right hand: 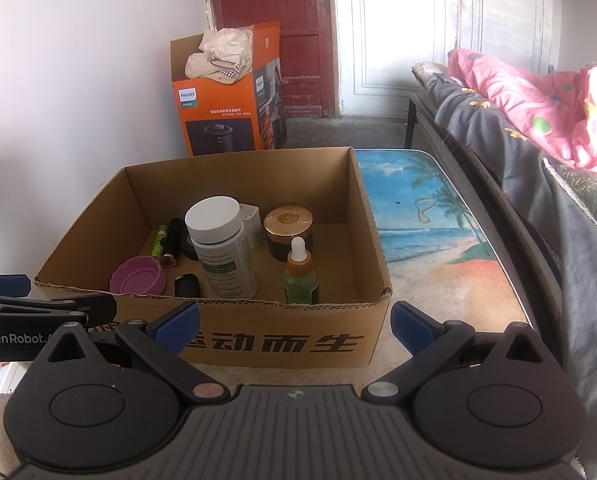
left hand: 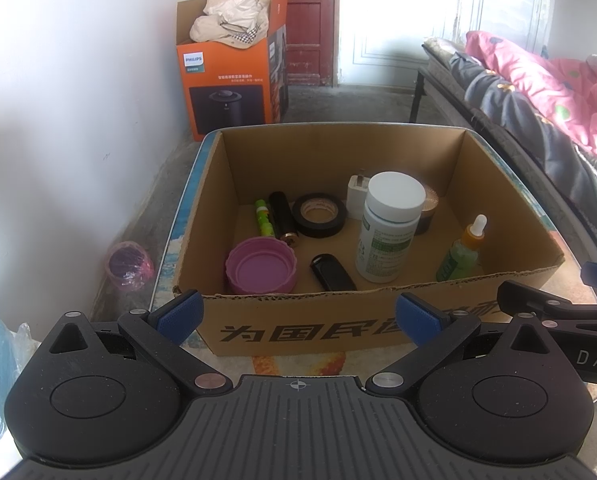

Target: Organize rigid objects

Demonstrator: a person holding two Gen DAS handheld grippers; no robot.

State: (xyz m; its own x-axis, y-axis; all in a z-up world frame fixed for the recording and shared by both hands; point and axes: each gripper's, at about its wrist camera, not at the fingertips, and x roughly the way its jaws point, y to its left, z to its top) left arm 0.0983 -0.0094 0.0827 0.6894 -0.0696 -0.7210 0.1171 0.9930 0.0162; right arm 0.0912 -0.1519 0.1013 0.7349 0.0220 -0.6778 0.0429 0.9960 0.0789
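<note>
An open cardboard box (left hand: 378, 320) (right hand: 282, 340) stands on a table with a beach print (right hand: 438, 240). Inside are a white-capped pill bottle (left hand: 390, 228) (right hand: 222, 248), a green dropper bottle (left hand: 464, 250) (right hand: 300, 276), a purple lid (left hand: 260, 266) (right hand: 138, 276), a black tape roll (left hand: 319, 215), a black tube (left hand: 283, 218), a green tube (left hand: 263, 218), a small black object (left hand: 332, 272), a white plug (left hand: 356, 196) and a gold-lidded jar (right hand: 288, 232). My left gripper (left hand: 298, 312) and right gripper (right hand: 294, 322) are open and empty in front of the box.
An orange Philips carton (left hand: 230, 80) (right hand: 222, 108) stands by the white wall near a red door (right hand: 274, 20). A bed with pink and grey bedding (right hand: 538, 140) runs along the right. A pink cup (left hand: 128, 264) lies on the floor at left.
</note>
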